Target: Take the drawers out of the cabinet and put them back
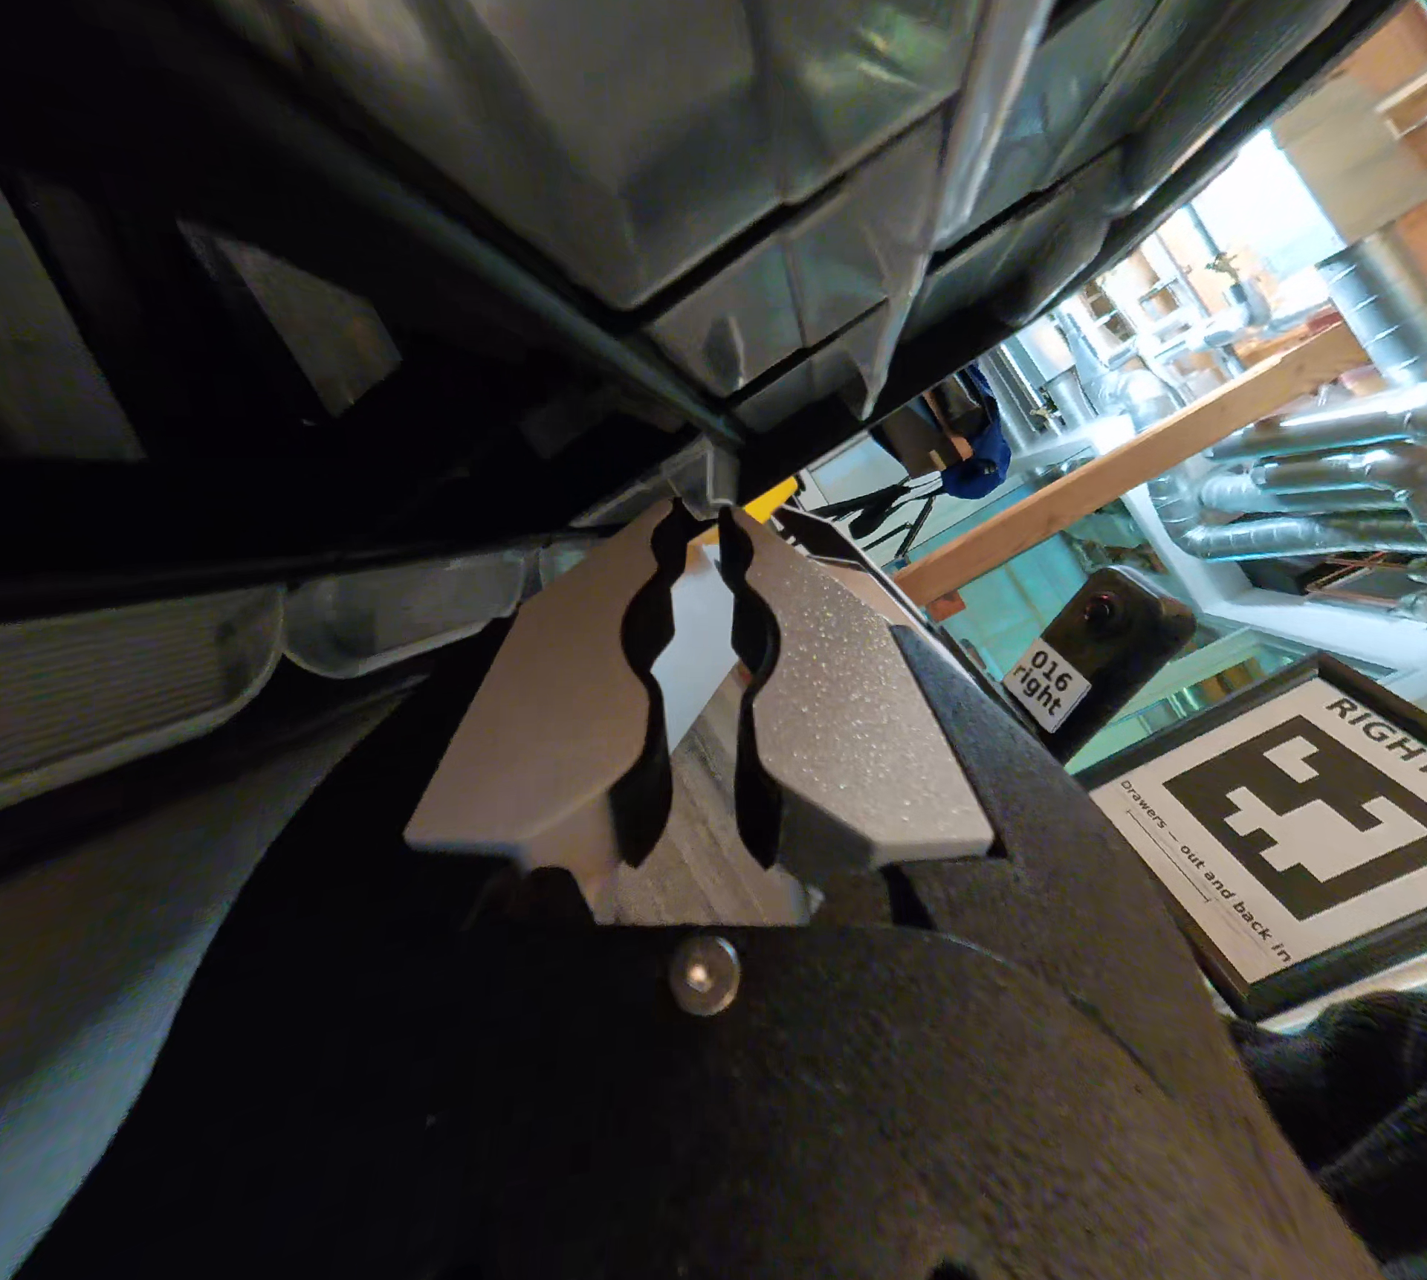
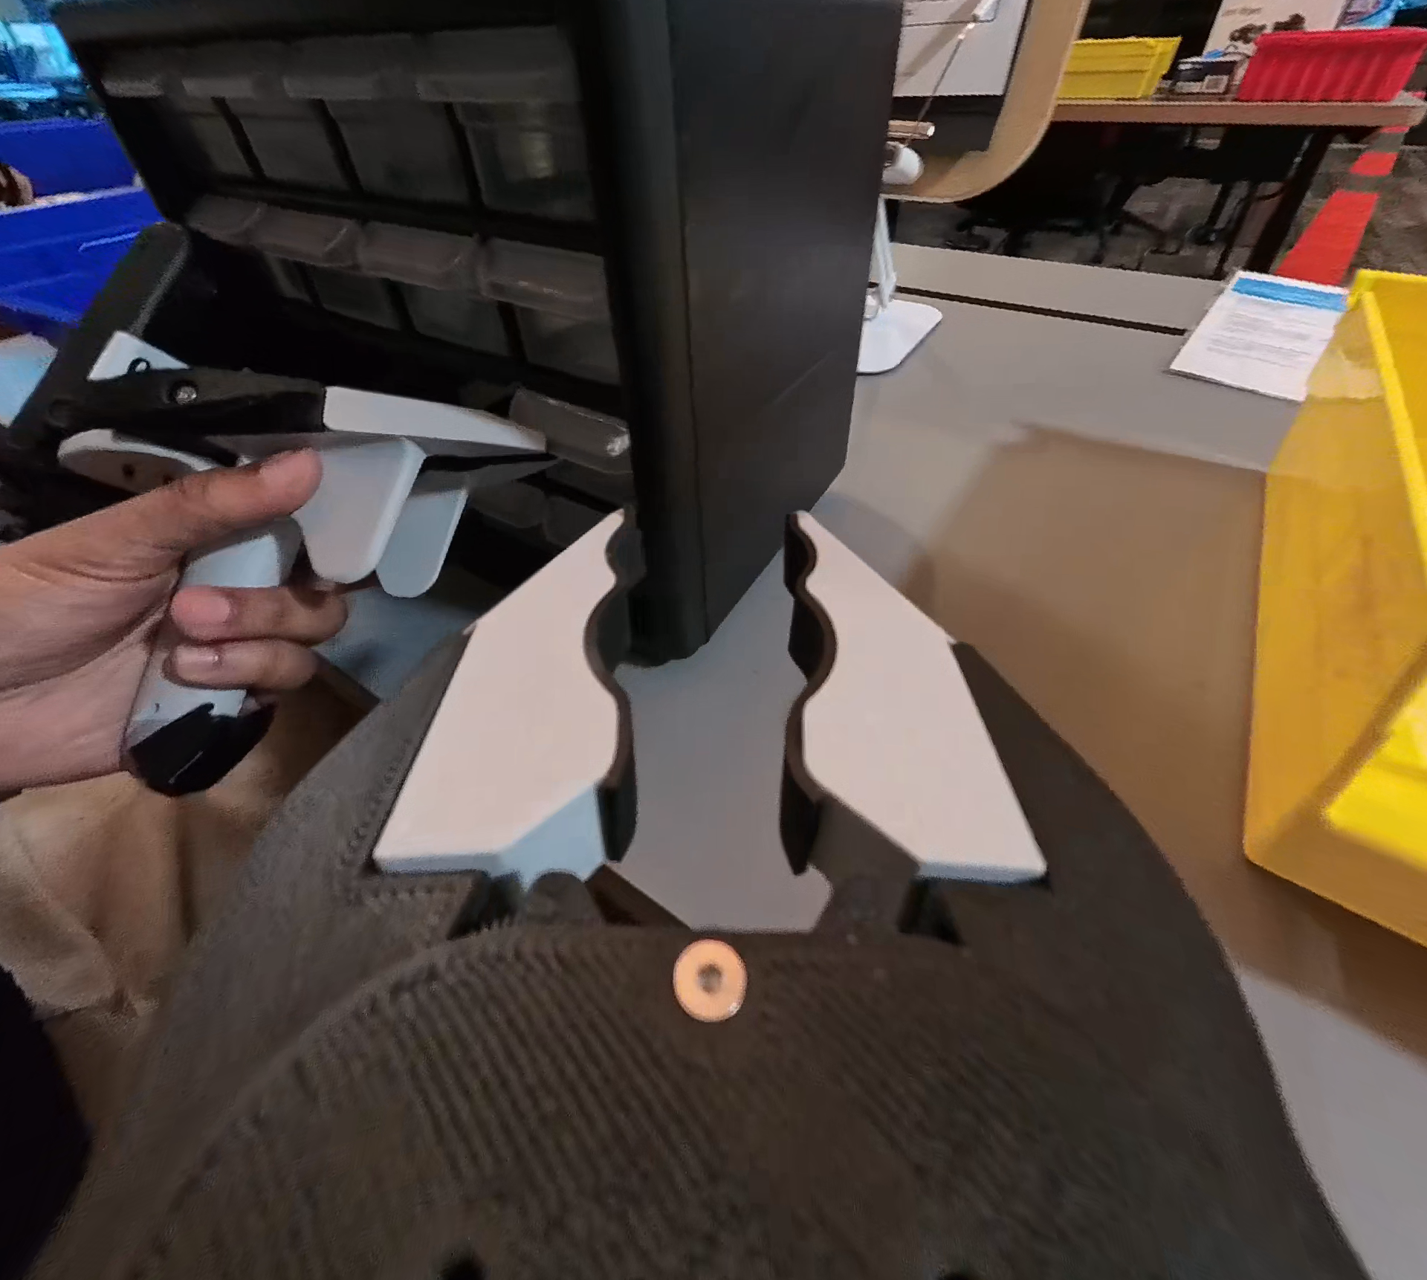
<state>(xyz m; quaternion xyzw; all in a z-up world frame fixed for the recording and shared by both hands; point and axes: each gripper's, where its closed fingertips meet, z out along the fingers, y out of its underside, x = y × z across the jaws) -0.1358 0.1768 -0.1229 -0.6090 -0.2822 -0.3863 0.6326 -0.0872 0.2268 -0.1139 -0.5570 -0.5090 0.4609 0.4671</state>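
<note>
A black cabinet (image 2: 757, 239) with rows of clear small drawers (image 2: 401, 146) stands on the grey table (image 2: 1042, 471). My left gripper (image 1: 701, 513) is shut on the front handle (image 1: 718, 471) of a bottom-row drawer. In the right wrist view it (image 2: 540, 451) is held by a hand (image 2: 116, 610) and pinches that drawer's handle (image 2: 575, 432), which sticks out a little. My right gripper (image 2: 710, 532) is open, its jaws astride the cabinet's lower right front corner, with a gap on the right side.
A yellow bin (image 2: 1343, 586) stands close on the right. A paper sheet (image 2: 1259, 339) lies behind it and a white stand (image 2: 896, 316) sits behind the cabinet. A blue bin (image 2: 62, 239) is at the left. The right gripper's marker plate (image 1: 1313, 818) shows beside my left fingers.
</note>
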